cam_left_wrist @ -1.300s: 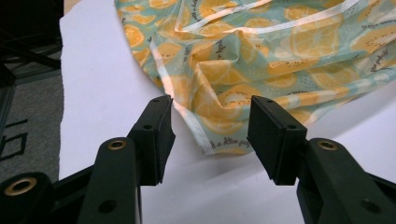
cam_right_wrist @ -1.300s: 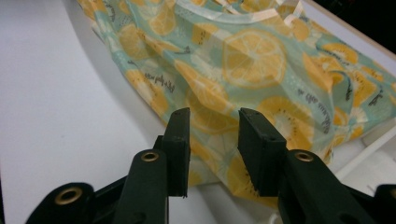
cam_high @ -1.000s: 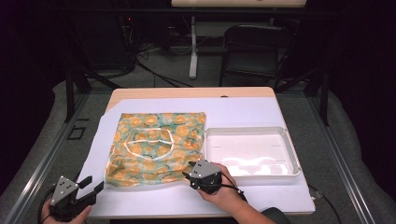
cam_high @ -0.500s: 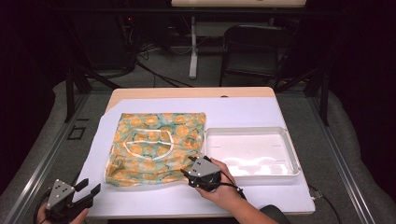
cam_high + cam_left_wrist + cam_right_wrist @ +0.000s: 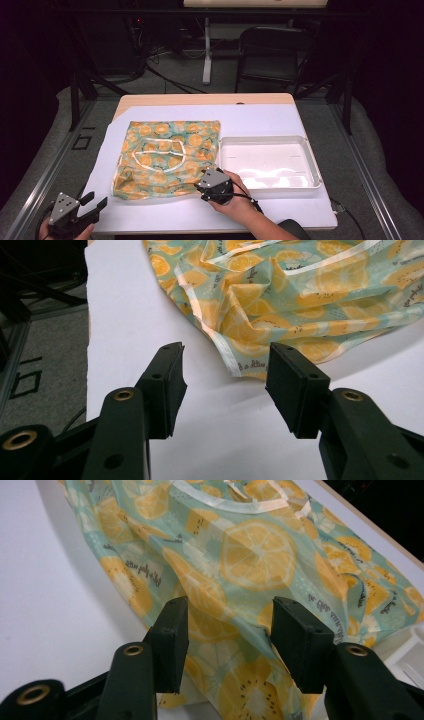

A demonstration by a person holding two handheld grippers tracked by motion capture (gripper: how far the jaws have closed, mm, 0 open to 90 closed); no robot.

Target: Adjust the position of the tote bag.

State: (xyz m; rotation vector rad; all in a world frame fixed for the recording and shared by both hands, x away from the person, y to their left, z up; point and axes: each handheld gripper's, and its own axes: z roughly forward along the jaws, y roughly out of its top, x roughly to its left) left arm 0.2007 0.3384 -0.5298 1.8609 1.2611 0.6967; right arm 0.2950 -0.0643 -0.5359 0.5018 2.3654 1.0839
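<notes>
Fingers of the right gripper (image 5: 225, 645) have just spread wide over the near right corner of the lemon-print cloth (image 5: 170, 155), pinching nothing. Left gripper (image 5: 225, 385) waits spread by the near left corner, so both corners look ready to grasp.

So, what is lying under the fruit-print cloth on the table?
The fruit-print cloth lies on a white sheet that covers the table. Whether anything else hides beneath its folds cannot be seen.

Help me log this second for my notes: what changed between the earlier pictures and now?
The right gripper has just been opening its jaws; they now stand apart over the near right corner of the lemon-print cloth, cloth between them but not pinched. The left gripper sank slightly toward the table's near edge, then held, jaws open off the cloth's near left corner. Cloth, white tray and table cover stayed put.
</notes>
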